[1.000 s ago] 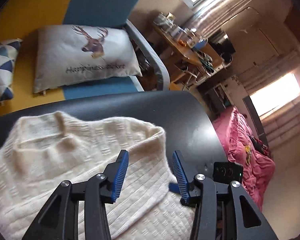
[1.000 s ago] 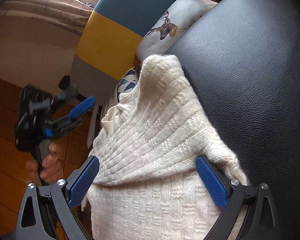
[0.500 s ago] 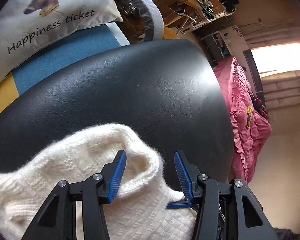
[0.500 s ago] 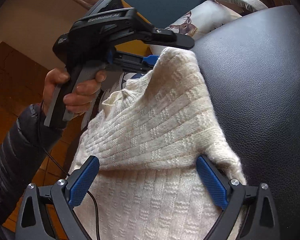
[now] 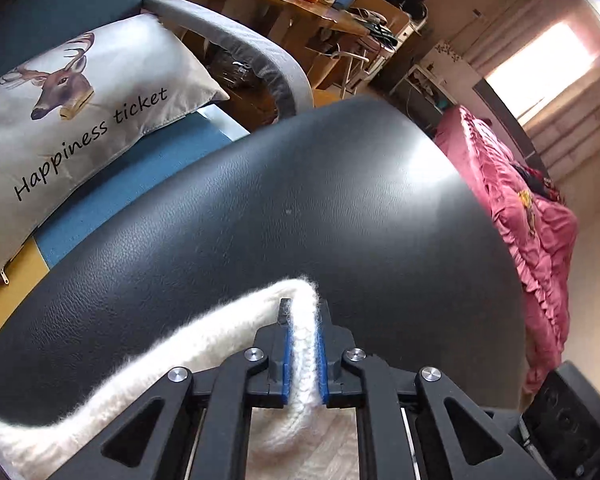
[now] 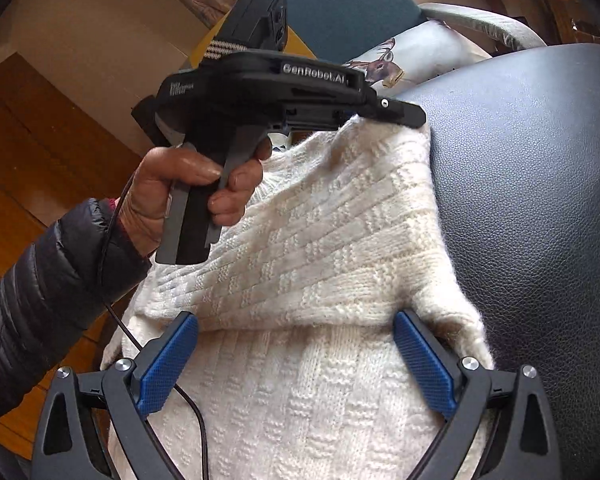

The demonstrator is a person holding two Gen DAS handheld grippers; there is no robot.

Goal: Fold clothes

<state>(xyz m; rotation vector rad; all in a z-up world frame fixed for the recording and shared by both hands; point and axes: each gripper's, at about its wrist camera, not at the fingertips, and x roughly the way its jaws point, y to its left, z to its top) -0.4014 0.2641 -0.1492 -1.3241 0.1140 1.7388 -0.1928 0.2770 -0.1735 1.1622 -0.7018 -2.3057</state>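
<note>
A black leather-look table point(image 5: 340, 208) fills most of the room in front of me, with a blue and yellow sofa point(image 5: 112, 184) behind it carrying a pale deer cushion point(image 5: 80, 96), and a pink bedspread point(image 5: 512, 208) off to one side. On the near side of the table lies a cream knitted sweater point(image 6: 320, 240), part of it folded back over itself so a thick edge runs across the knit. The right gripper point(image 6: 296, 360) hangs over that folded edge with its blue pads spread wide either side, gripping nothing. The left gripper point(image 5: 303, 344) sits at the sweater's far corner, its jaws closing, and a raised ridge of the knit is squeezed between the blue pads. A hand point(image 6: 180, 196) in a dark padded sleeve point(image 6: 48, 292) grips its handle.
</note>
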